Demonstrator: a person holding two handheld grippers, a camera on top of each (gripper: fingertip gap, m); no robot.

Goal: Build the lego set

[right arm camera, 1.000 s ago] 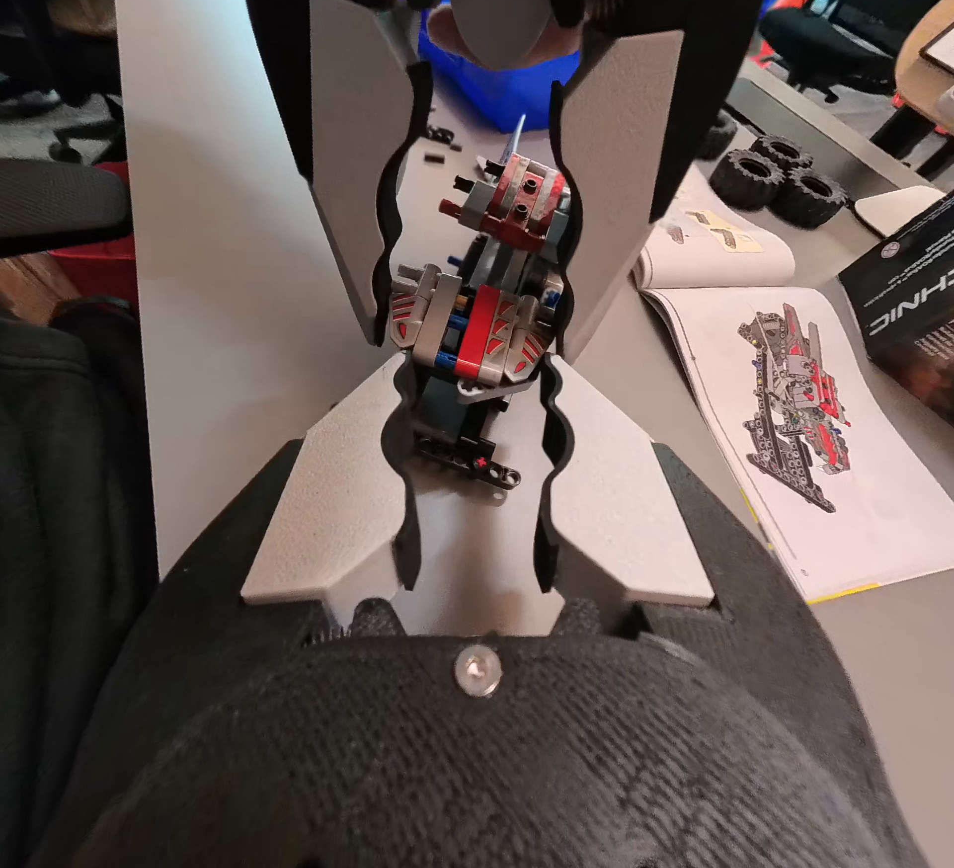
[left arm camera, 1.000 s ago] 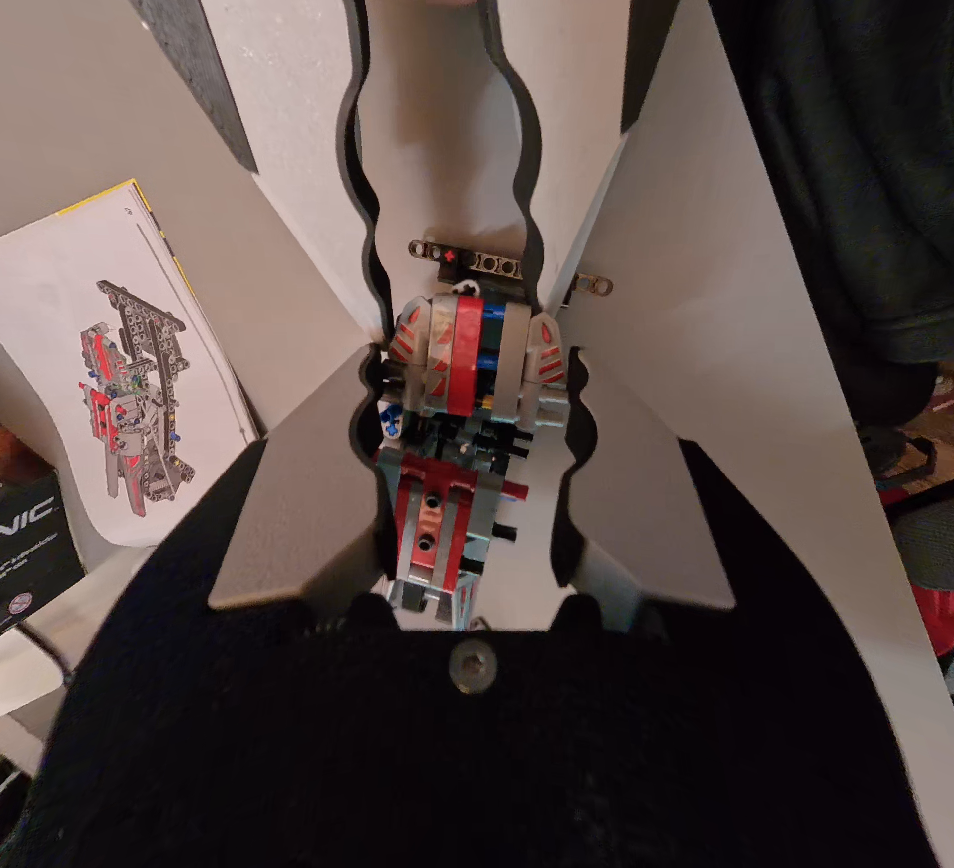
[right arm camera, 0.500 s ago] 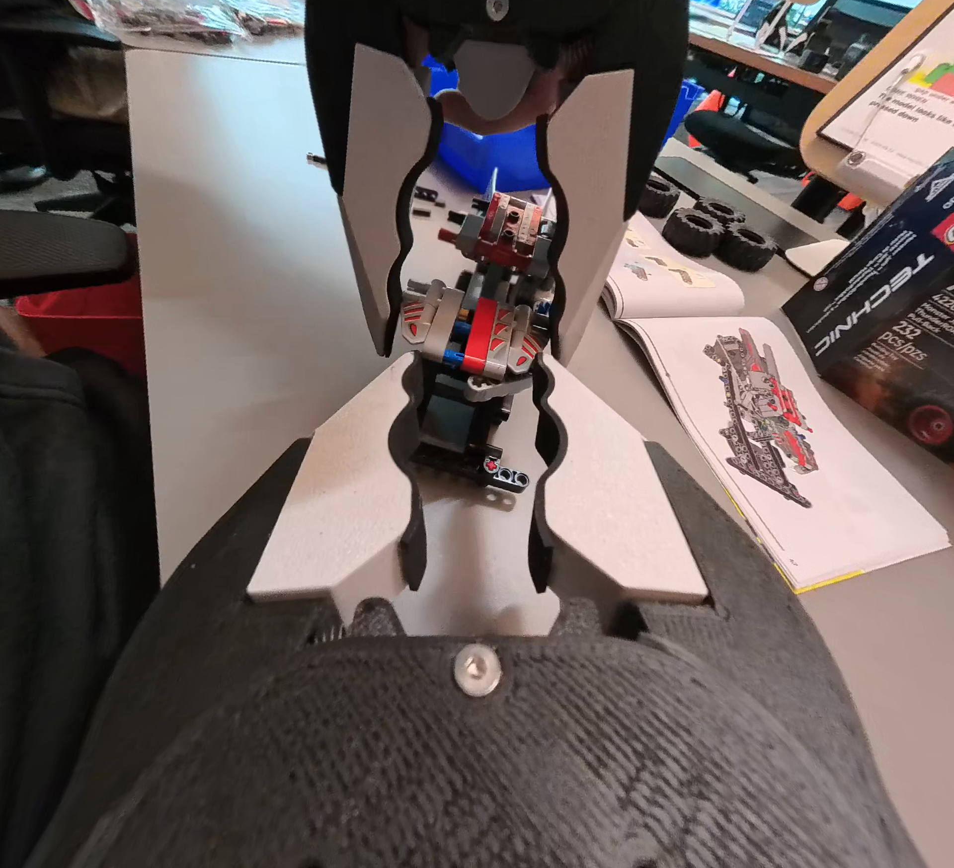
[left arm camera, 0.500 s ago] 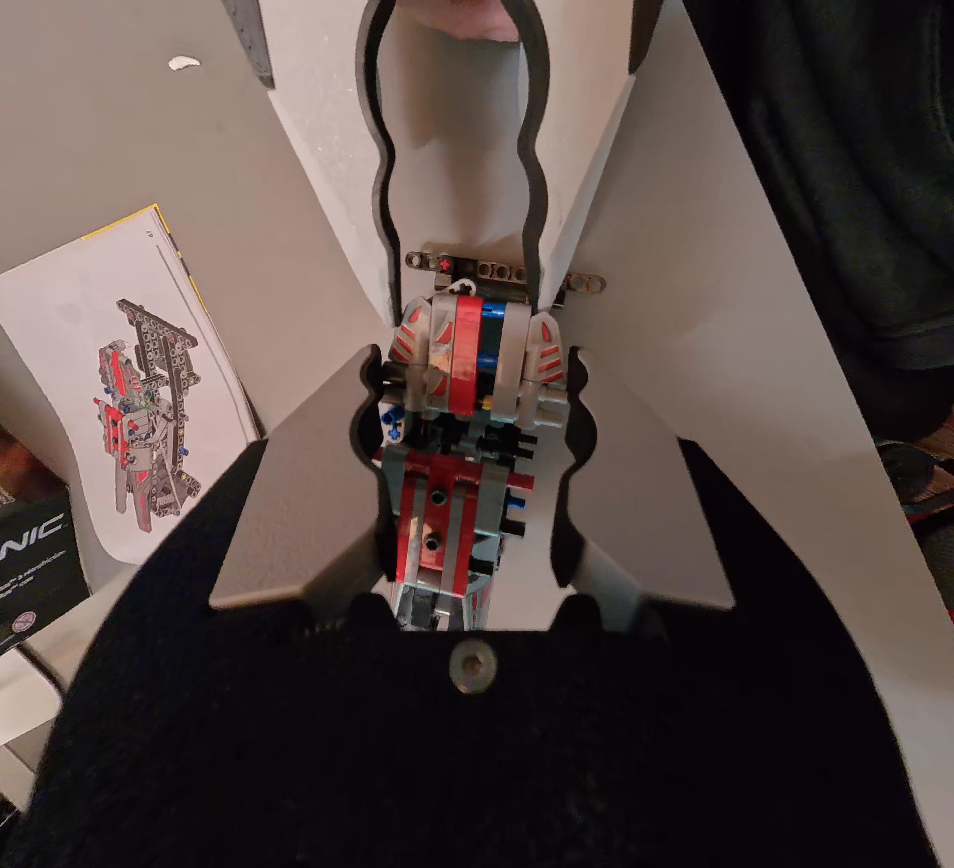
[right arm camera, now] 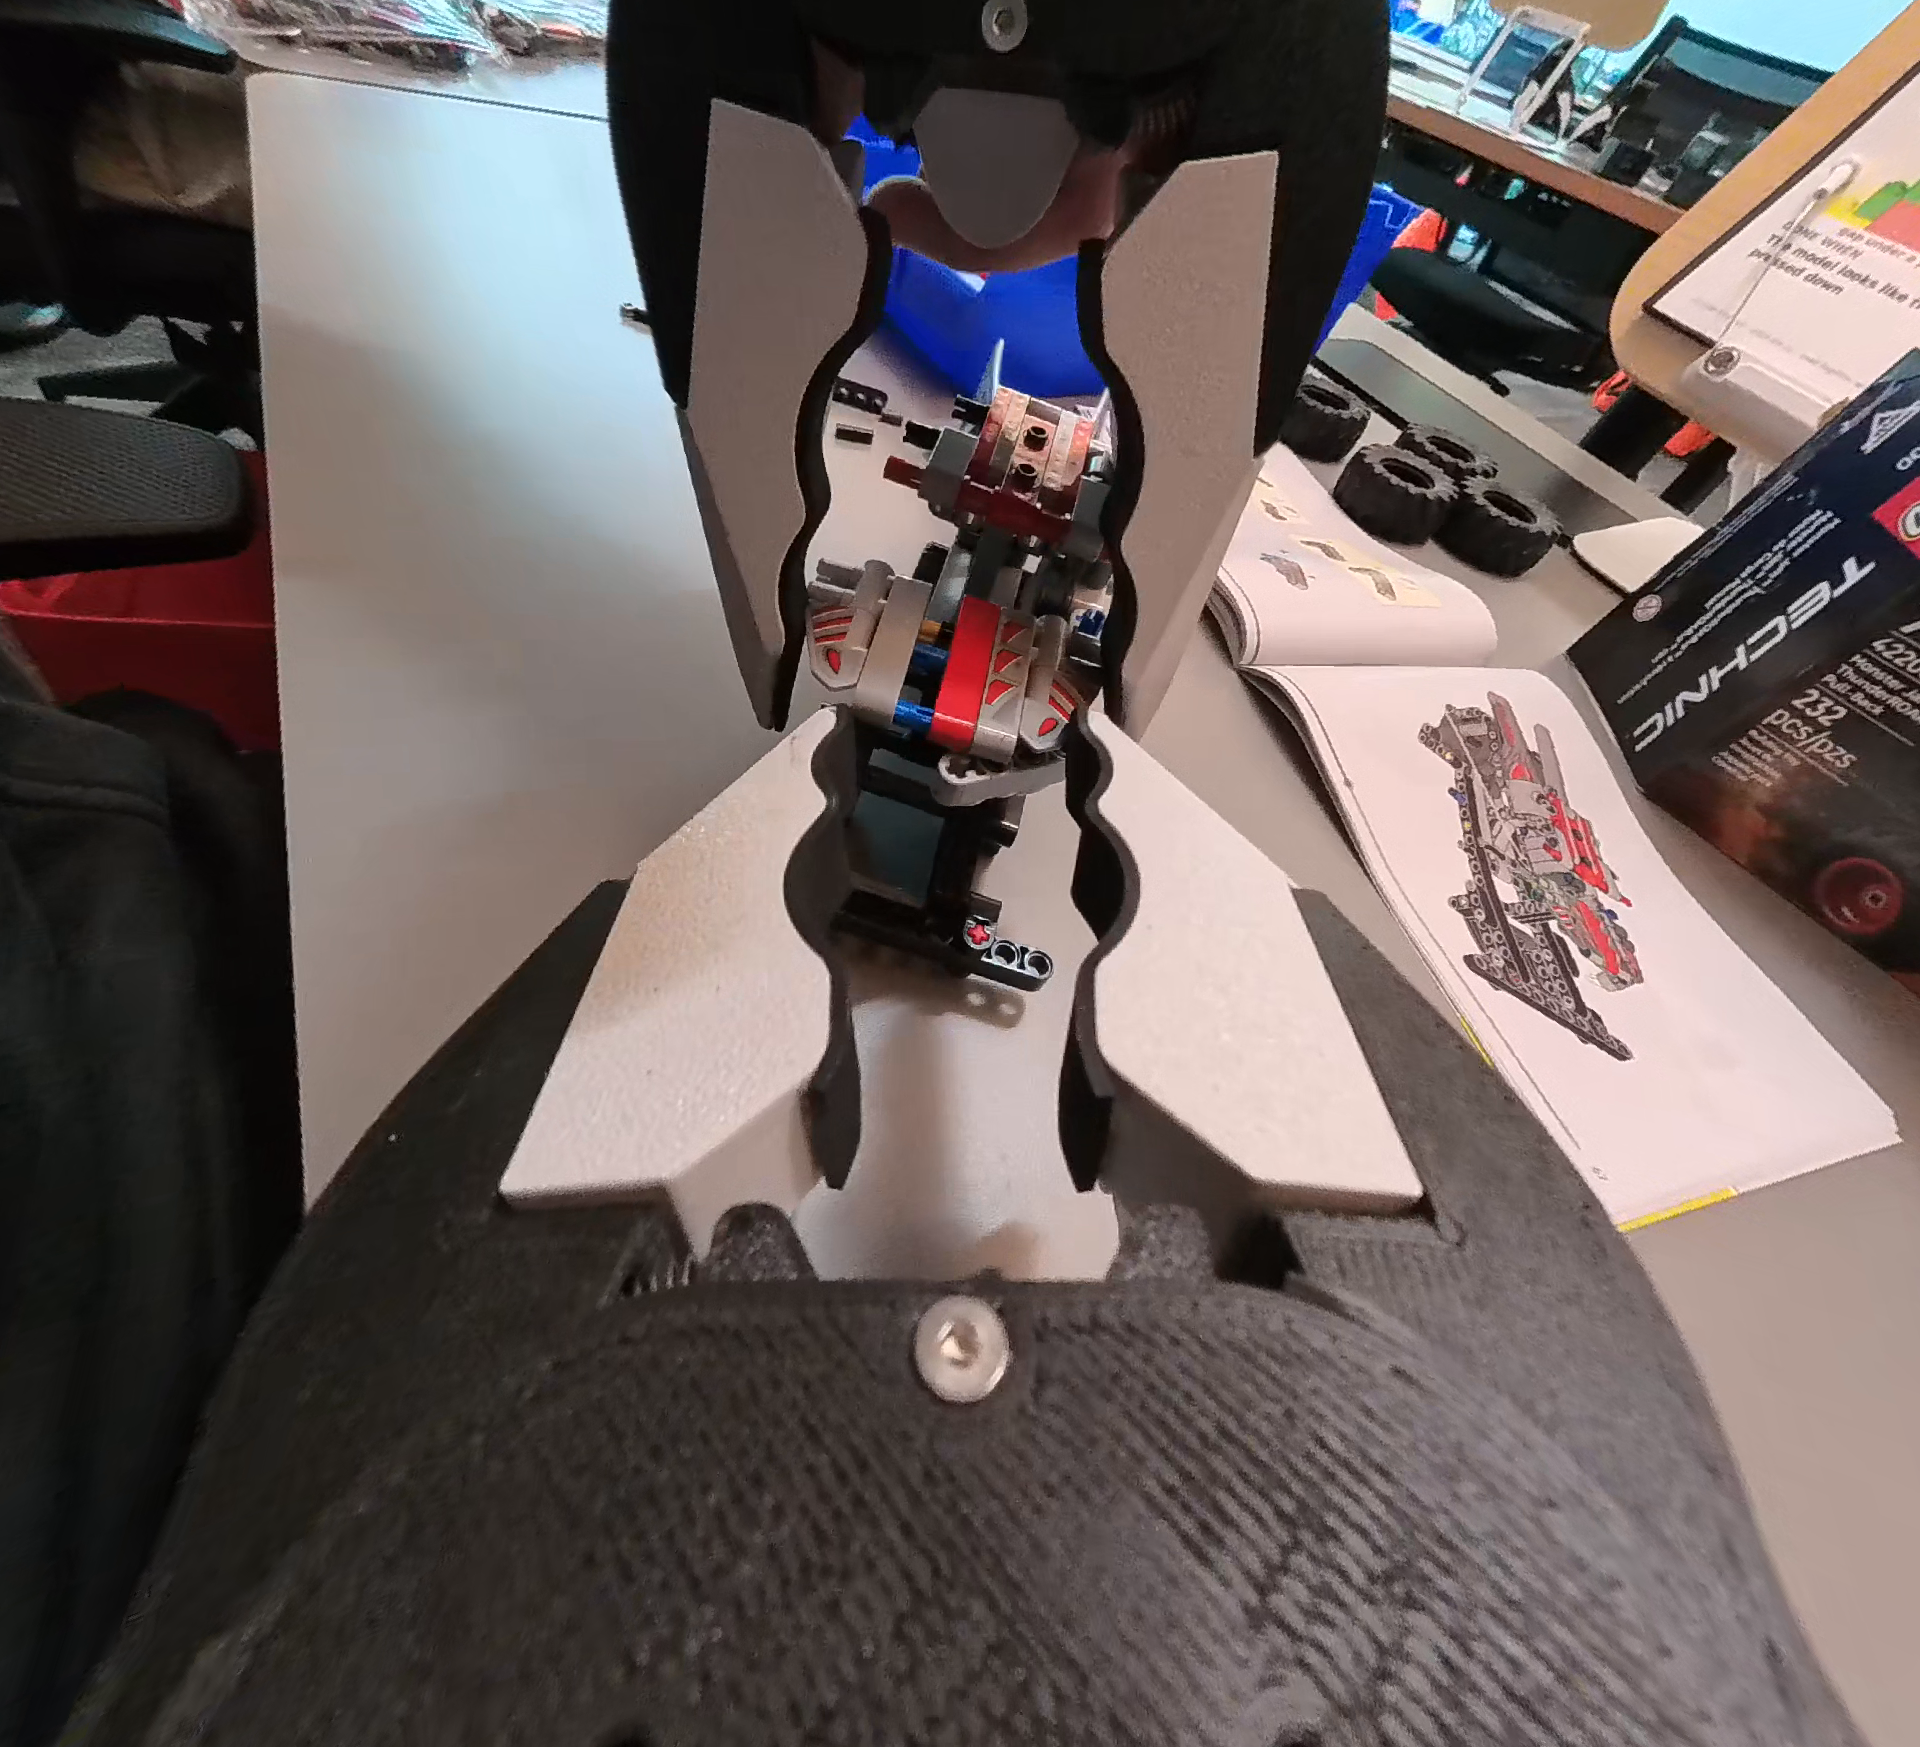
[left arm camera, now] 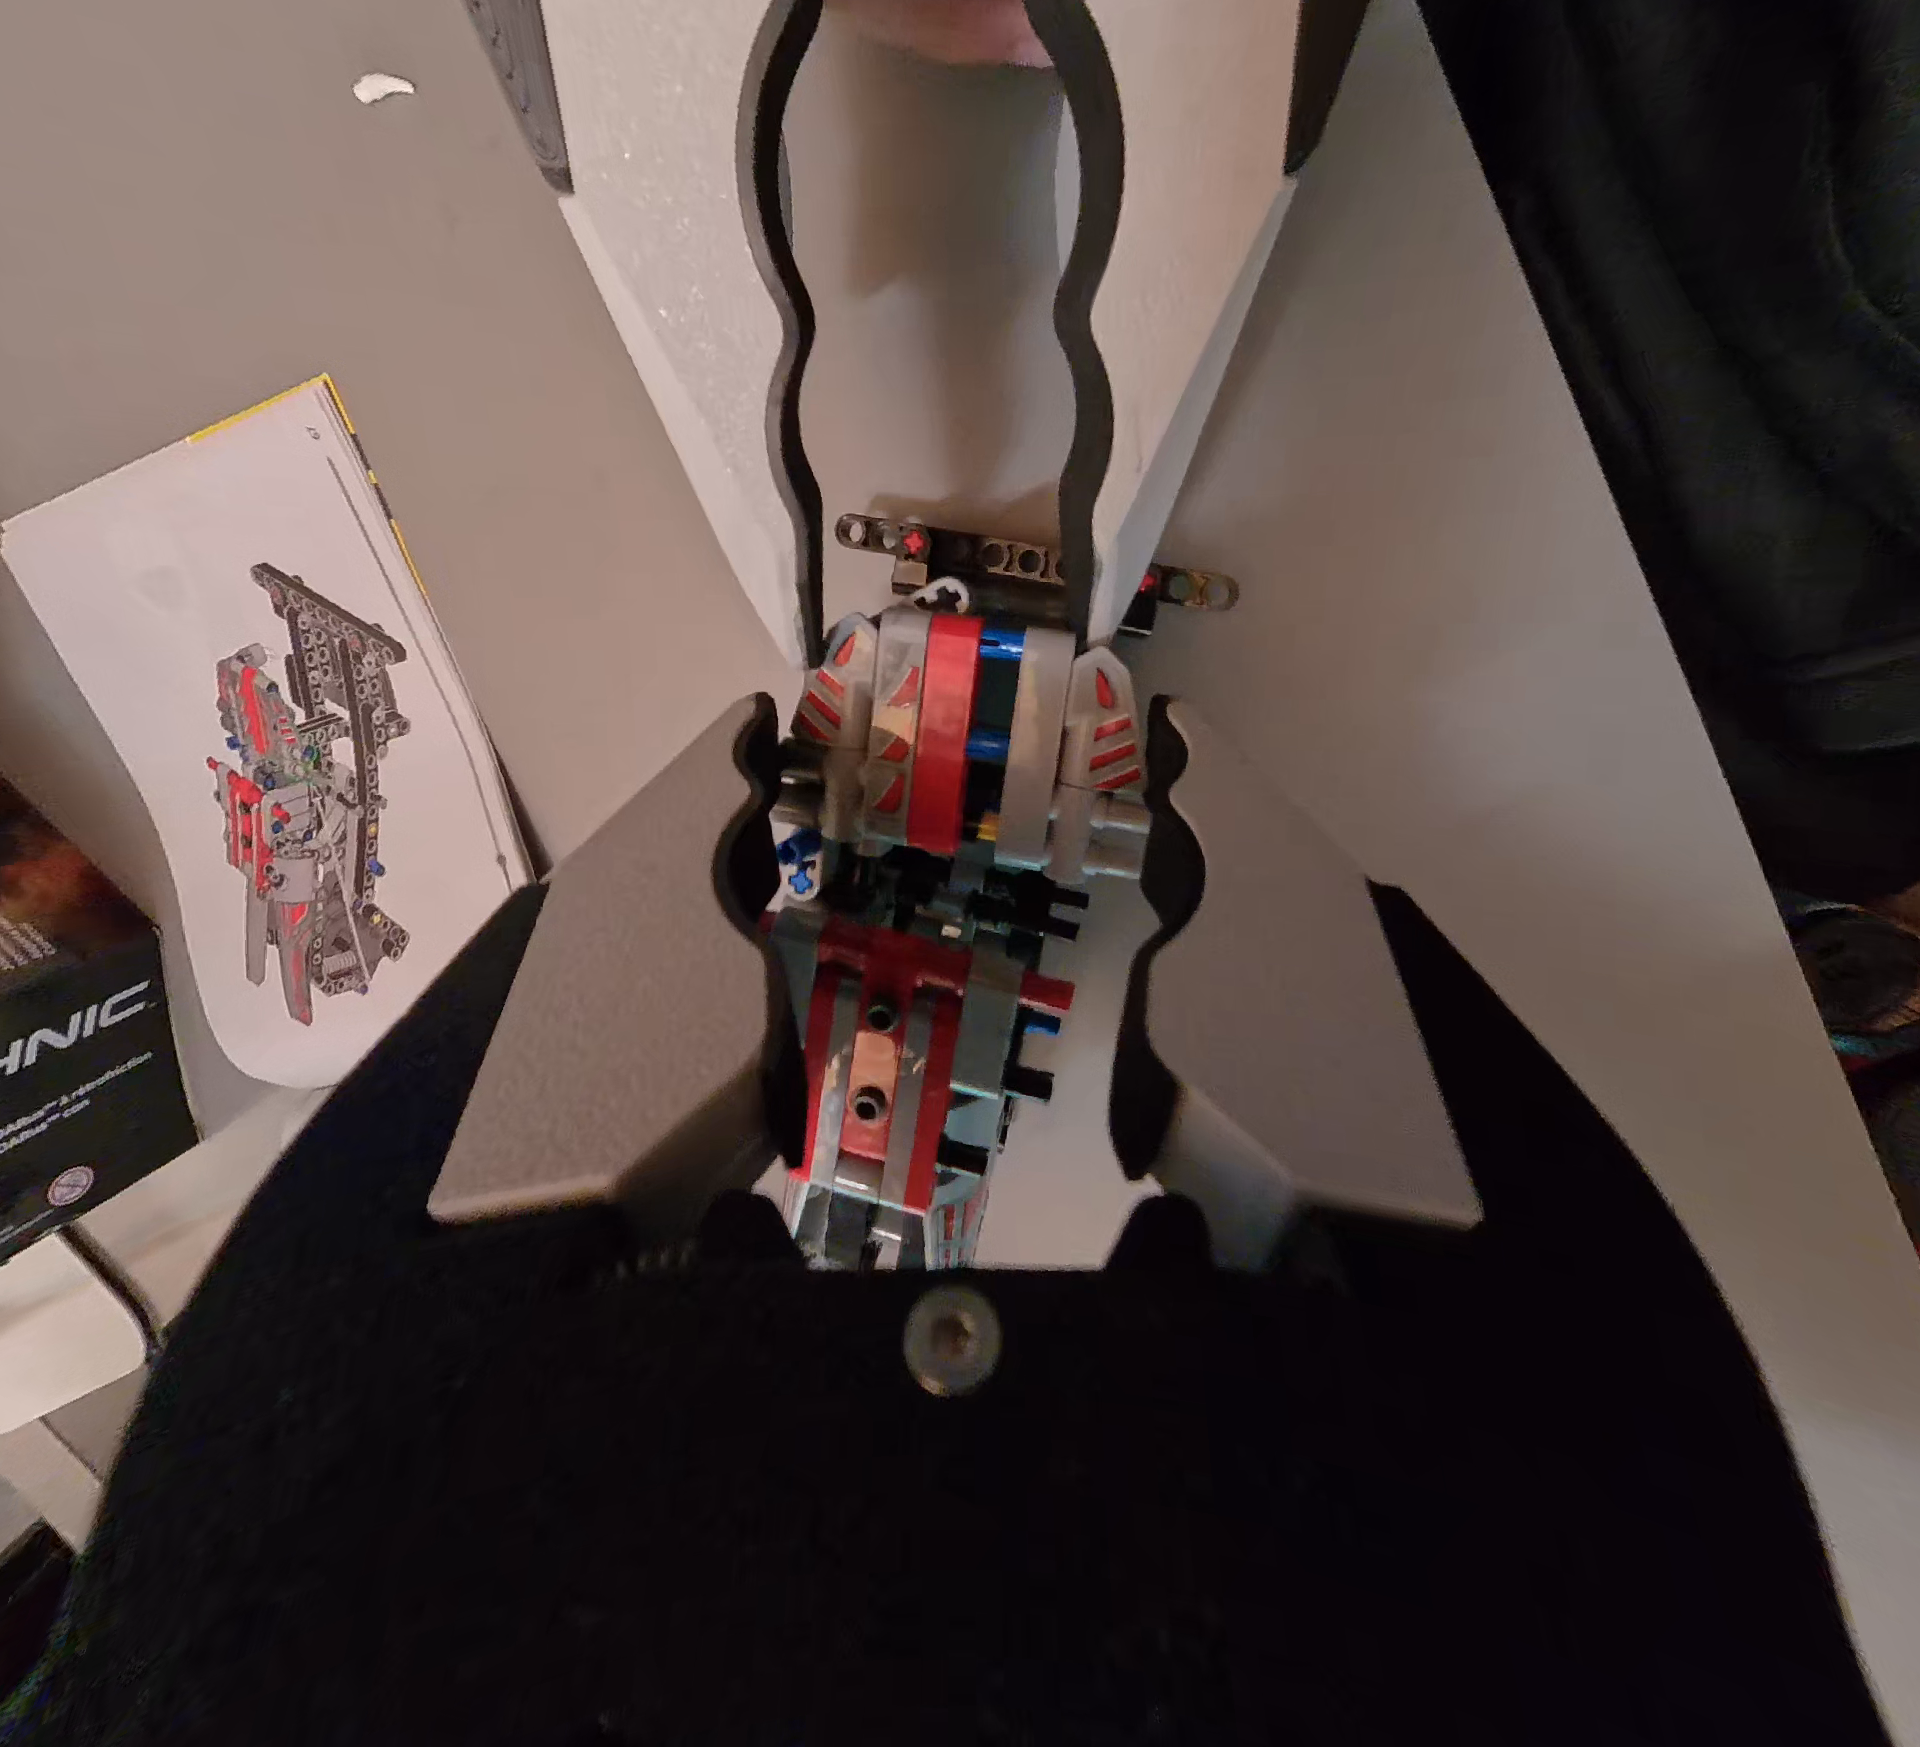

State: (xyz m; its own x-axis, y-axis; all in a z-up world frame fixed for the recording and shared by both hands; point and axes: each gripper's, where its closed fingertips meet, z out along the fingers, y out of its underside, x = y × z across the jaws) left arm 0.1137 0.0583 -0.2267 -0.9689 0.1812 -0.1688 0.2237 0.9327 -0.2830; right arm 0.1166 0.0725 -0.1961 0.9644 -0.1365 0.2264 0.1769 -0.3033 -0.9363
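A red, grey and black lego model (left arm camera: pixel 951 741) with blue pins is held above the white table (right arm camera: pixel 468 450) between both grippers, which face each other tip to tip. My left gripper (left arm camera: pixel 961 721) is shut on the model's rounded middle, and the red and grey rear part lies back between its fingers. My right gripper (right arm camera: pixel 951 731) is shut on the same model (right arm camera: pixel 961 669) from the other side. The black beam frame (right arm camera: pixel 935 928) lies between the right gripper's fingers. The right gripper (left arm camera: pixel 945 637) comes in from the top of the left wrist view, and the left gripper (right arm camera: pixel 945 715) from the top of the right wrist view.
An open instruction booklet (right arm camera: pixel 1558 866) and a black box (right arm camera: pixel 1766 658) lie right of the grippers; both show at the left in the left wrist view (left arm camera: pixel 312 762). Black tyres (right arm camera: pixel 1434 492), a blue bin (right arm camera: pixel 966 315), small loose parts (right arm camera: pixel 873 409) and bags of parts (right arm camera: pixel 395 4) lie farther back. My two grippers' fingertips are within a few centimetres of each other.
Both grippers keep hold of the model. The right wrist view has tipped up and shows more of the room. The model has turned slightly and sits a little deeper in the left gripper.
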